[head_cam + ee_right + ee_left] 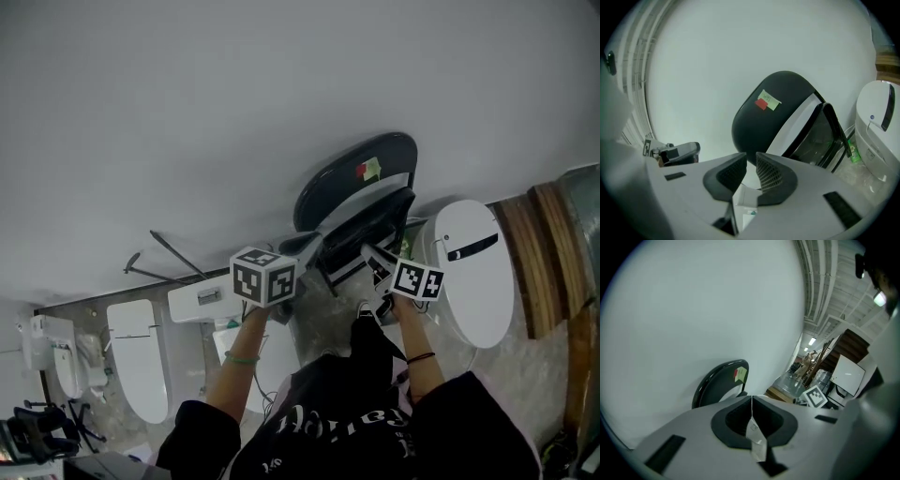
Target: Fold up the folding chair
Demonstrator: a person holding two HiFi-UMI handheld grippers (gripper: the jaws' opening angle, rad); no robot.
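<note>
Left gripper view: fingers (733,420) of left gripper (751,401) shut tight together, holding nothing. Right gripper (751,161) parted by a narrow slit, also empty. Beyond both tips and clear of them, black folding chair (757,126), seat swung up close to its back, against white wall (281,94), beside a white toilet (478,300).

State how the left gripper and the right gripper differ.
The left gripper has its jaws pressed together; the right gripper shows a narrow gap. The folding chair sits roughly ahead of the right gripper but left of the left gripper's aim. Both are empty.
</note>
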